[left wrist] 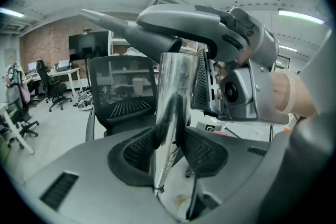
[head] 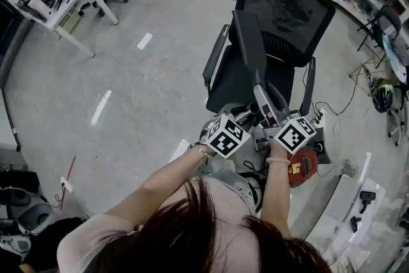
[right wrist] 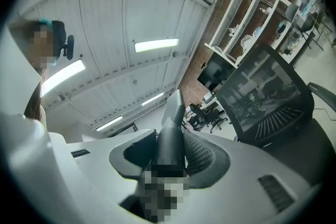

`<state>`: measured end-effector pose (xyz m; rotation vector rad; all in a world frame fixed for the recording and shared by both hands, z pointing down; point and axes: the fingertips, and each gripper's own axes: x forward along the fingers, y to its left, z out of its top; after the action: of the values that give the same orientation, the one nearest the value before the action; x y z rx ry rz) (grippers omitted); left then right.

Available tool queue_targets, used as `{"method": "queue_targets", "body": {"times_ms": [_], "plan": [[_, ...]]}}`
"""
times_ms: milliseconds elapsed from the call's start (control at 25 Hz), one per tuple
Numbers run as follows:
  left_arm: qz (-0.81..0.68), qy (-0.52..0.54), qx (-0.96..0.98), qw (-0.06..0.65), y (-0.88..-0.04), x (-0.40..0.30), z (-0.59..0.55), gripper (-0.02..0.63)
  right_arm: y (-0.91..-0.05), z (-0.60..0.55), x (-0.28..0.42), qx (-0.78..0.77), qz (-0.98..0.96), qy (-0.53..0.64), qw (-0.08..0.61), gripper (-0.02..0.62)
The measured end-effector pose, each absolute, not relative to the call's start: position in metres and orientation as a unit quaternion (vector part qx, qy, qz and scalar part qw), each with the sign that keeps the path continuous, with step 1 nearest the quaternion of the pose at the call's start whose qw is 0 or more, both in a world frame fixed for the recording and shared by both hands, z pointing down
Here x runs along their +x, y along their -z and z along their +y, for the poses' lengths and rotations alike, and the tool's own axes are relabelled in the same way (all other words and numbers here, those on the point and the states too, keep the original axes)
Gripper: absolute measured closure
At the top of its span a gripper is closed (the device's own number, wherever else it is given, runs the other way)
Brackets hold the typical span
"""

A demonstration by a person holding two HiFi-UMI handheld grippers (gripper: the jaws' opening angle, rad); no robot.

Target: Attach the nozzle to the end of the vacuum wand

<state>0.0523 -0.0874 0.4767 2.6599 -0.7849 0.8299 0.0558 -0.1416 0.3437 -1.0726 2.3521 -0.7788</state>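
Left gripper (left wrist: 169, 147) is clamped tight on the shiny vacuum wand (left wrist: 177, 84), the tube standing up between its pads; right gripper (right wrist: 169, 152) has its jaws closed round the dark grey nozzle (right wrist: 171, 128), the tapered tip pointing away from the jaws; in the left gripper view I've got the nozzle lying across the wand's top end, though I can't tell whether it's seated; in the head view both grippers sit close together, just before the black office chair (head: 281, 6).
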Motion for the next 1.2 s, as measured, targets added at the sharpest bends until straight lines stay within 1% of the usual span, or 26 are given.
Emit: {"method": "queue_targets", "body": {"times_ms": [280,920,1200], "plan": [[-0.264,-0.285,0.913,0.126,-0.478,0.053,-0.087,0.451,-0.343,-0.137,0.06,-0.414,0.846,0.254,0.218,0.411],[-0.252,-0.284,0.916,0.126,-0.478,0.051,-0.083,0.451,-0.337,-0.118,0.062,-0.457,0.849,0.191,0.184,0.411],[-0.255,-0.283,0.916,0.127,-0.477,0.049,-0.089,0.451,-0.336,-0.108,0.047,-0.457,0.858,0.173,0.159,0.411]]}}
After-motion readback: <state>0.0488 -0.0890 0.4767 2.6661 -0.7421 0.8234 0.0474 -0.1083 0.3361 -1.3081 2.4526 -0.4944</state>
